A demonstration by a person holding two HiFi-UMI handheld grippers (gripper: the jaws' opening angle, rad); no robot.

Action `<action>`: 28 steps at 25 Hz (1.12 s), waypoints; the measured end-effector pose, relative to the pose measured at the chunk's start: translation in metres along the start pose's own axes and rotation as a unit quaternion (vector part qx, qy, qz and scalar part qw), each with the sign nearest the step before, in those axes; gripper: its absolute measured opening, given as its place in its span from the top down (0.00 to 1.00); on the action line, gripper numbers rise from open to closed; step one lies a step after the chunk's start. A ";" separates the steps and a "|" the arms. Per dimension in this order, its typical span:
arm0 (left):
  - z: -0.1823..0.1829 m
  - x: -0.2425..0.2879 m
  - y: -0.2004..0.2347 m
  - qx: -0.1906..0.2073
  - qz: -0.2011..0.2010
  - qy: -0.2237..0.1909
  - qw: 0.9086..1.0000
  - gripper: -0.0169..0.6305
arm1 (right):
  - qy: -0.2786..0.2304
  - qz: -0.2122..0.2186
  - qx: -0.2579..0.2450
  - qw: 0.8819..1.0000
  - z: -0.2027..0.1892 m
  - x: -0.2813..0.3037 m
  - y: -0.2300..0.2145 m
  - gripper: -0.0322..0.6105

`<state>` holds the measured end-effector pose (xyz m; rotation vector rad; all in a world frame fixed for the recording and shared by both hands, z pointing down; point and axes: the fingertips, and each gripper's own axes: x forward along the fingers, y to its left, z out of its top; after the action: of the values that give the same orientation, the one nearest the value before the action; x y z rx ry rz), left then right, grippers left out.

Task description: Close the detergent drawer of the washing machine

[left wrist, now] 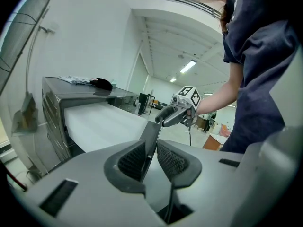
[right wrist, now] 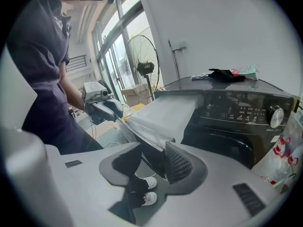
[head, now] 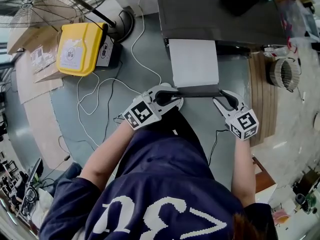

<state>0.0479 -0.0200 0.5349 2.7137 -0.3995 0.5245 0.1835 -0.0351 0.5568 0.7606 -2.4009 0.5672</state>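
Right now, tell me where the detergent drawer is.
In the head view, the detergent drawer juts out of the dark washing machine at top centre, its front edge gripped by the left gripper and the right gripper.

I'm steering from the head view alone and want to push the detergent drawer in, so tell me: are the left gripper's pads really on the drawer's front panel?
Observer: Yes. The left gripper view shows the left gripper with the dark front panel edge-on between its pads, which are closed on it.
Operator: And the right one?
Observer: The right gripper view shows the right gripper clamped on the panel's other end, with its ribbed pad against the panel.
Operator: What's on the machine's front beside the drawer?
Observer: The right gripper view shows a dark control panel with a round dial, on the right gripper's side of the drawer.
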 end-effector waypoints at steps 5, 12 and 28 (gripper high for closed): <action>0.012 0.001 0.018 0.011 0.017 -0.005 1.000 0.83 | -0.011 -0.005 -0.004 1.000 0.016 0.006 -0.014 0.68; 0.020 0.001 0.031 0.022 0.030 -0.002 0.999 0.83 | -0.011 -0.014 -0.004 1.000 0.027 0.013 -0.024 0.68; 0.026 -0.001 0.066 0.036 0.079 0.001 0.996 0.82 | -0.010 -0.059 0.006 0.998 0.043 0.037 -0.040 0.66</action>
<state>0.0329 -0.0887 0.5307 2.7648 -0.6102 0.5964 0.1672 -0.1022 0.5558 0.9116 -2.3540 0.5297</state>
